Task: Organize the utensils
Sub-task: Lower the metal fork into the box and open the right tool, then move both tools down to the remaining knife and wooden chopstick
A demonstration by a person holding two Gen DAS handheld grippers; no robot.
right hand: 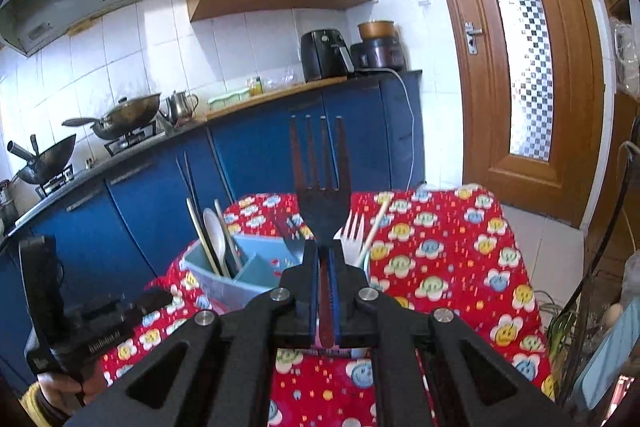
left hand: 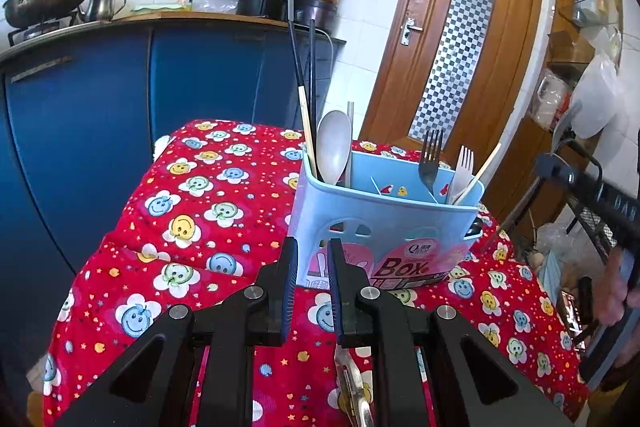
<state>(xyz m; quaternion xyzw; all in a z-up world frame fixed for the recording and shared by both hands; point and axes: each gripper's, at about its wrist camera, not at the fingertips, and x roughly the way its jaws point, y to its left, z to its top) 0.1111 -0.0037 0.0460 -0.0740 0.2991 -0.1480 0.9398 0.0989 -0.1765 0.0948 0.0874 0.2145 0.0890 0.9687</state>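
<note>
A light blue utensil box point(left hand: 384, 223) stands on the red smiley-print tablecloth point(left hand: 192, 227). It holds black chopsticks point(left hand: 302, 67), a pale spoon point(left hand: 334, 147), a dark metal fork point(left hand: 430, 157), a white plastic fork point(left hand: 462, 169) and a pale chopstick point(left hand: 480, 173). My left gripper point(left hand: 313, 257) is empty, jaws slightly apart, just in front of the box. My right gripper point(right hand: 325, 259) is shut on a dark fork point(right hand: 320, 179), tines up, held above the box point(right hand: 224, 279). A metal utensil point(left hand: 356, 395) lies on the cloth under the left gripper.
Blue kitchen cabinets point(left hand: 120, 99) with a counter, woks point(right hand: 128, 115), a kettle and an air fryer point(right hand: 326, 53) stand behind the table. A wooden door point(left hand: 460, 39) is at the right. The right gripper's body point(left hand: 600, 219) shows at the left wrist view's right edge.
</note>
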